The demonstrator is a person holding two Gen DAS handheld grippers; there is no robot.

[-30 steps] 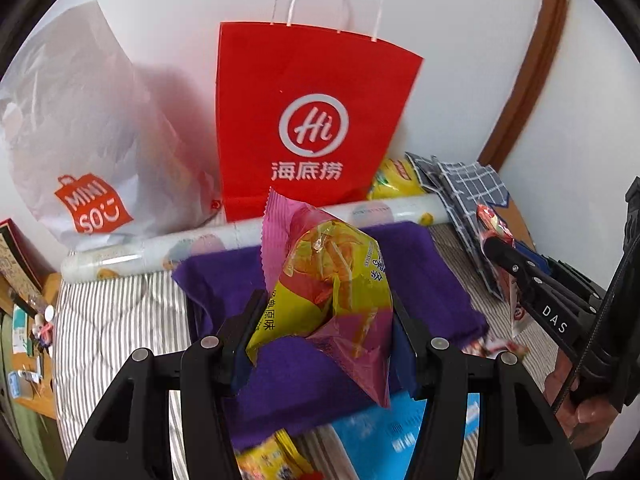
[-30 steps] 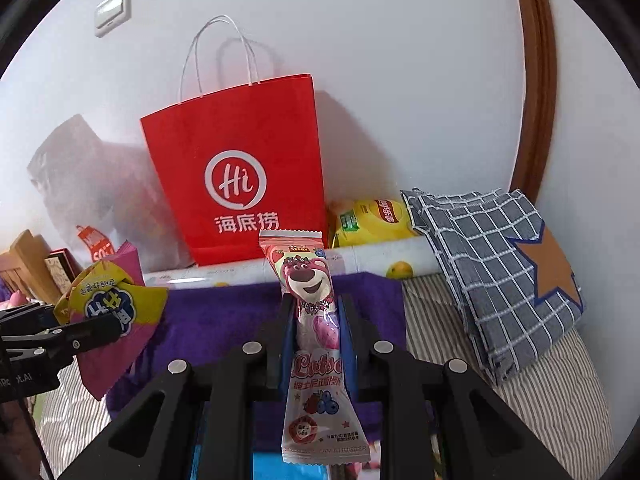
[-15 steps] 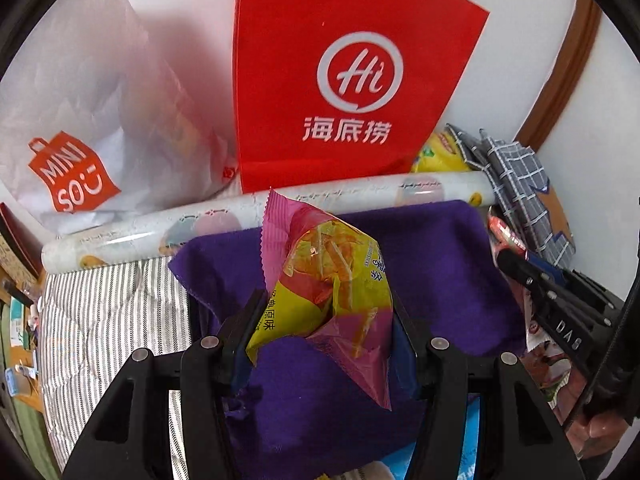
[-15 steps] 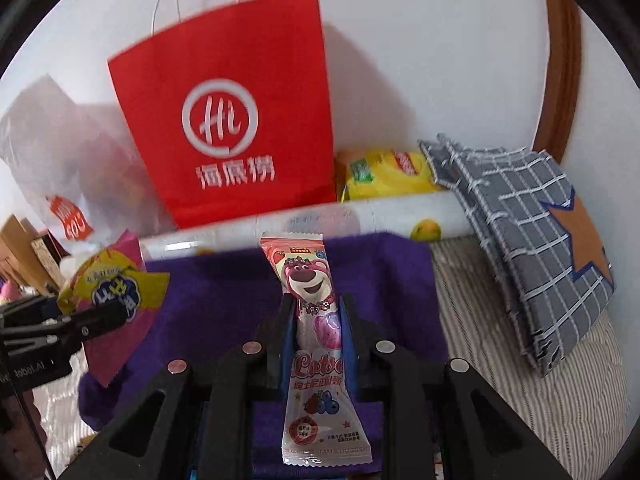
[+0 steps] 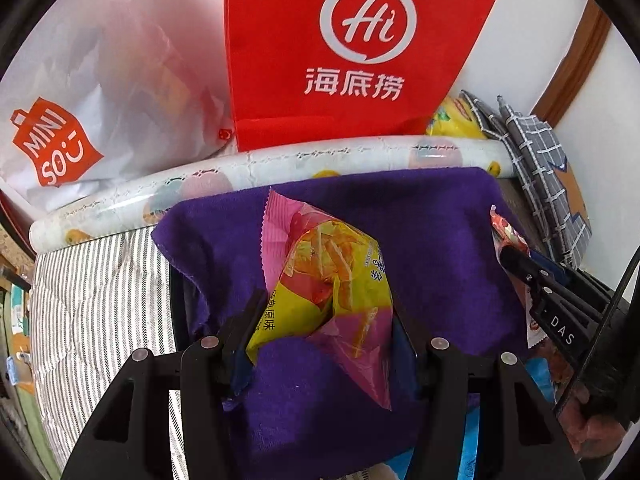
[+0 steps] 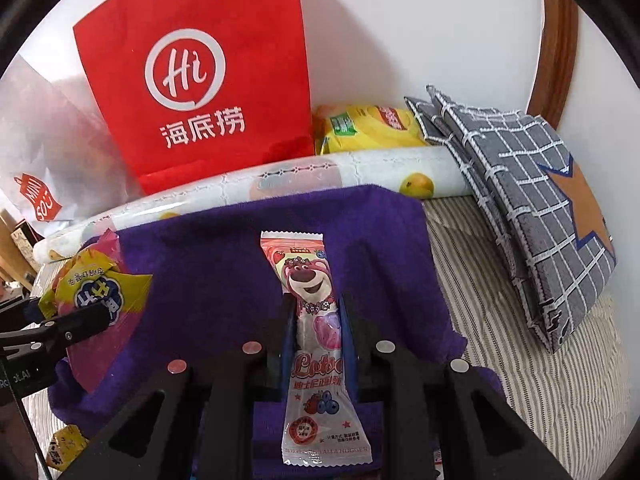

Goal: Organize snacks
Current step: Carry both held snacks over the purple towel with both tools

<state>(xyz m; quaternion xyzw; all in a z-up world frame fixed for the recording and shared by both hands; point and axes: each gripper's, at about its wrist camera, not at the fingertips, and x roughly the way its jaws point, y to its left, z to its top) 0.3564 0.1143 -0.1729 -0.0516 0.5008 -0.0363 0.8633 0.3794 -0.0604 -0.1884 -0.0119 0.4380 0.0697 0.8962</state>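
Big red paper bag (image 5: 360, 52) stands at the back against the wall, and below it we've got the purple cloth (image 6: 240, 248) spread over the striped bedding (image 6: 520, 360). Over that cloth, our left gripper (image 5: 324, 320) is clamped on the pink-and-yellow chip bag (image 5: 332, 280), held up clear. Our right gripper (image 6: 316, 320) is pinched tight on the slim bear candy packet (image 6: 312, 300), upright.

Bright, even daylight, soft shadows on the wall, sharp focus, fisheye-curved dark corners.
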